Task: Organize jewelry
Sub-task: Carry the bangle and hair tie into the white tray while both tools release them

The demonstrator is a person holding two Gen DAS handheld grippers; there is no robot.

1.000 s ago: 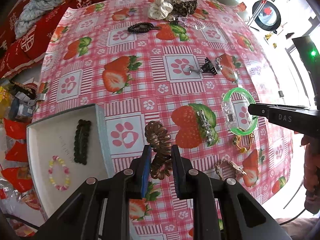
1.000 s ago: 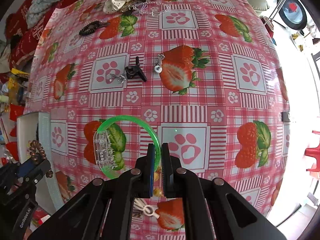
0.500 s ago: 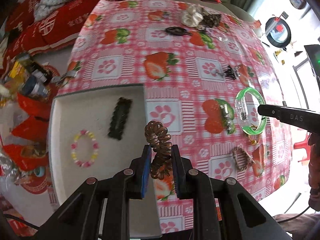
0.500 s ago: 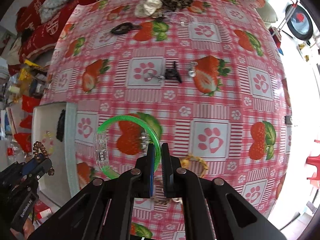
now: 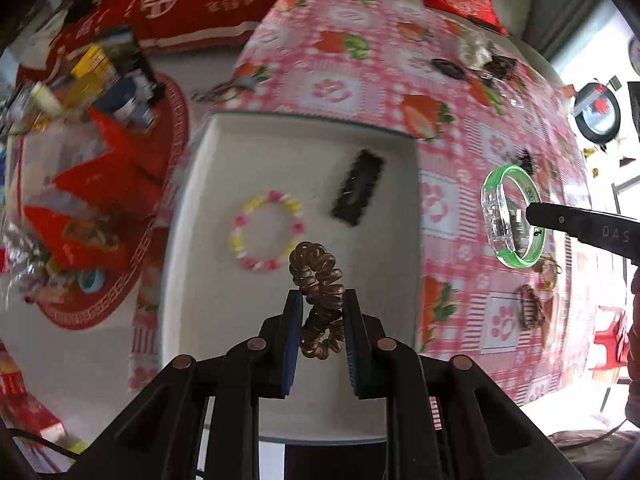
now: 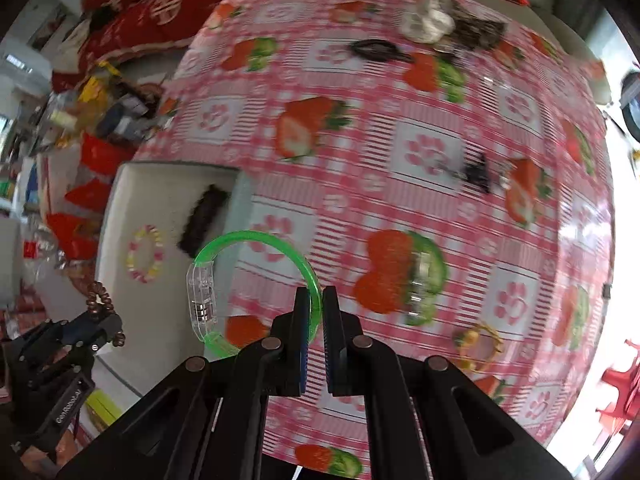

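Note:
My left gripper is shut on a brown spiral hair tie and holds it above the white tray. In the tray lie a pink and yellow bead bracelet and a black hair clip. My right gripper is shut on a green bangle with a clear clasp, held in the air over the table just right of the tray. The bangle also shows in the left wrist view, pinched by the right gripper.
On the strawberry tablecloth lie a black claw clip, a silver star clip, a yellow ring piece, a black hair tie and scrunchies. Red packets and clutter lie left of the tray.
Both grippers have moved left with their loads. The left gripper now hangs over the middle of the tray, and the bangle has come close to the tray's right rim.

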